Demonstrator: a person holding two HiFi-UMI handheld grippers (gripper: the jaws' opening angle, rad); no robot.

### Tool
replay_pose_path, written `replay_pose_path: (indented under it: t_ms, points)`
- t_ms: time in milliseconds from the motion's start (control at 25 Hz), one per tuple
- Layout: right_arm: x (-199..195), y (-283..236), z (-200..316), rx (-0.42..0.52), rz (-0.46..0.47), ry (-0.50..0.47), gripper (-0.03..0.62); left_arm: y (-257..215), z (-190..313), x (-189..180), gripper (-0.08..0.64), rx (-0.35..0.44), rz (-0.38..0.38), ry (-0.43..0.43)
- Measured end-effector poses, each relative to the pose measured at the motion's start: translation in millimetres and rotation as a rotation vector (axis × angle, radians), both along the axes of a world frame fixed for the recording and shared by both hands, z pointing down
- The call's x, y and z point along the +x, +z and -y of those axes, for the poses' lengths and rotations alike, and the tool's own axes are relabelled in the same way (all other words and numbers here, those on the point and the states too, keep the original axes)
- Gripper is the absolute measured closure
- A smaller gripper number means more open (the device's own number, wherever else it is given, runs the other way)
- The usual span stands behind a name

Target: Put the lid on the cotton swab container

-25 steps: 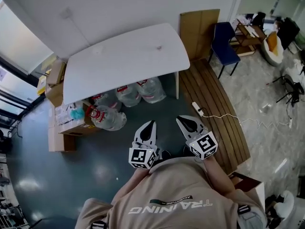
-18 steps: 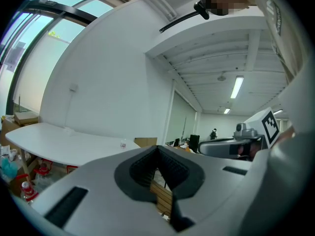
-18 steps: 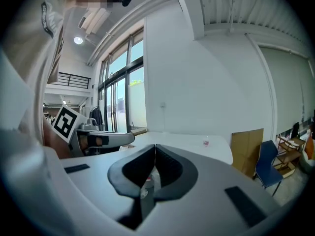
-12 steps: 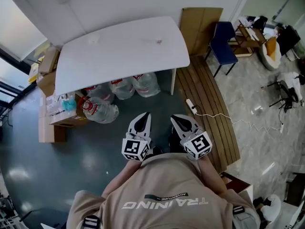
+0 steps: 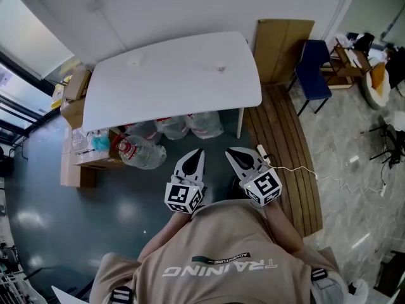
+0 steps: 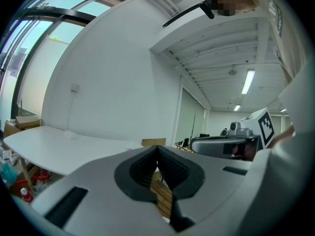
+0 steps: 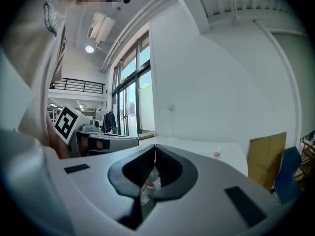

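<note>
A small round container (image 5: 221,68) with a pinkish mark stands on the white table (image 5: 171,87), toward its right end; the right gripper view shows this container (image 7: 217,154) too. A faint clear item, perhaps the lid (image 5: 135,60), lies near the table's left end. Both grippers are held close to the person's chest, well short of the table. My left gripper (image 5: 198,153) is shut with nothing in it, its tips (image 6: 157,149) pressed together. My right gripper (image 5: 235,152) is also shut and empty, with its tips (image 7: 155,149) meeting.
Large water bottles (image 5: 171,128) and cardboard boxes (image 5: 79,163) sit under and left of the table. A wooden platform (image 5: 285,151) with a power strip and cable runs along the right. A blue chair (image 5: 314,71) and a leaning cardboard sheet (image 5: 281,46) stand beyond it.
The head view has swung a little, so the table sits slightly further right in frame. Both grippers stay shut near the chest, with nothing picked up.
</note>
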State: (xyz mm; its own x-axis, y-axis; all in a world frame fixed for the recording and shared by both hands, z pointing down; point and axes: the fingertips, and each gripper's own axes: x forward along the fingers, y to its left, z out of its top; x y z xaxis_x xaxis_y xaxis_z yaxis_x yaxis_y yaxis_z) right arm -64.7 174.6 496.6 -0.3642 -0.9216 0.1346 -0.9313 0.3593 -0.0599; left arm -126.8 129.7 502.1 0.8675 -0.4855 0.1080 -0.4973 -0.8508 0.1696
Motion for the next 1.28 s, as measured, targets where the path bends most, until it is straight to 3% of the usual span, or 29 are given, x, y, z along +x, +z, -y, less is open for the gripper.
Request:
replay_pose_path:
  t_ms: [720,1040,1280]
  points:
    - [106,13,72,0.018,-0.188,-0.082,0.574,5,80,100,0.548,0.042,0.025,-0.125]
    - [116,24,85,-0.006,-0.149,-0.081,0.575,8,98,109,0.548,0.022,0.063,-0.154]
    - [126,23,100,-0.016,-0.068,-0.034,0.575,7,109,109,0.548,0.014,0.074,-0.161]
